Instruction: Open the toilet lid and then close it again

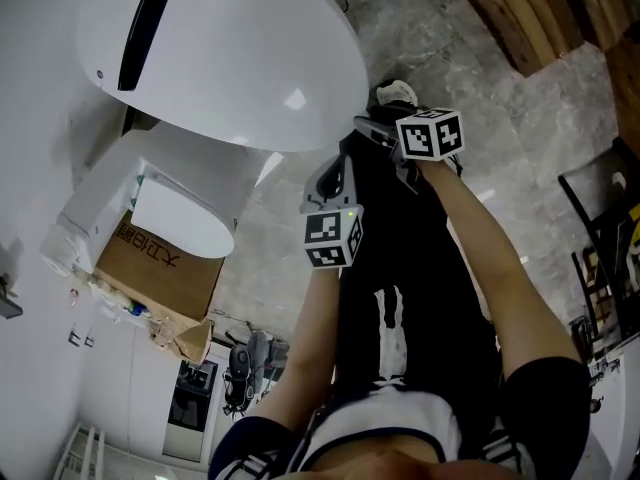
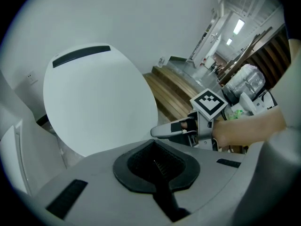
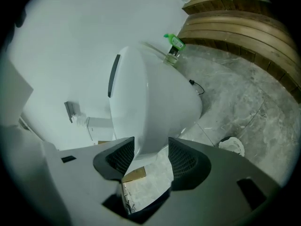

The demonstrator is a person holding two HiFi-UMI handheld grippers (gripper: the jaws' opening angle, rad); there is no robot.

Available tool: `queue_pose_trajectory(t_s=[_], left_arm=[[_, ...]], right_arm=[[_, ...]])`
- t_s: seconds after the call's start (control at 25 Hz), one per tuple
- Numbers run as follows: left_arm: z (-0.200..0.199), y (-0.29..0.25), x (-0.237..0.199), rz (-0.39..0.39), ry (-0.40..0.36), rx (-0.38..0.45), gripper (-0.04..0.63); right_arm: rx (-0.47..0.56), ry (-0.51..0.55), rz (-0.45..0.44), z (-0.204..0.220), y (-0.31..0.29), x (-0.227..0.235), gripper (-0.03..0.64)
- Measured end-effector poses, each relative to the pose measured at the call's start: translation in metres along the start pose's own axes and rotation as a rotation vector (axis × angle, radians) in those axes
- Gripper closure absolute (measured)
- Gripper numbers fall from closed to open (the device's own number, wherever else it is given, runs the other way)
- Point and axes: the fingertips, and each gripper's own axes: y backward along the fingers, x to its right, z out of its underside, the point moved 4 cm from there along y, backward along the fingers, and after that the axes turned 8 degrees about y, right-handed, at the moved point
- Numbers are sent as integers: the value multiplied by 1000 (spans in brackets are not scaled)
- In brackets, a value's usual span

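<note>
The white toilet point(image 1: 220, 58) fills the upper left of the head view, its lid point(image 2: 101, 102) lying down with a black strip at the back. My left gripper point(image 1: 327, 178) hovers off the toilet's front edge; its black pads point(image 2: 153, 166) are pressed together with nothing between them. My right gripper point(image 1: 372, 128) is just beyond it, also near the front edge. In the right gripper view its jaws point(image 3: 151, 157) stand wide open, and the toilet's front point(image 3: 155, 102) shows through the gap, apart from both pads. The right gripper's finger point(image 2: 169, 130) also shows in the left gripper view.
A cardboard box point(image 1: 160, 268) and a white fixture point(image 1: 150, 183) stand beside the toilet. A green bottle point(image 3: 175, 44) sits behind it. Wooden steps point(image 1: 540, 8) rise at the top right, a black frame point(image 1: 605, 228) stands at the right, and a white object point(image 3: 231, 145) lies on the marble floor.
</note>
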Motion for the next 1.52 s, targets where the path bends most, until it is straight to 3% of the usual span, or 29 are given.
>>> queue_pose_trajectory(t_s=[0.48,1.0,1.52], left_arm=[[13,-10,-20,-15,-15,13,588],[4,31,-10,11,-41,-15,588],[-41,96,0,17,-45,46,588]], right_arm=[[67,7,-228,-1,-12,11,419],[88,-78,-132,0,19,-32,420],[102,-117,-125,-17,68,-106,422]])
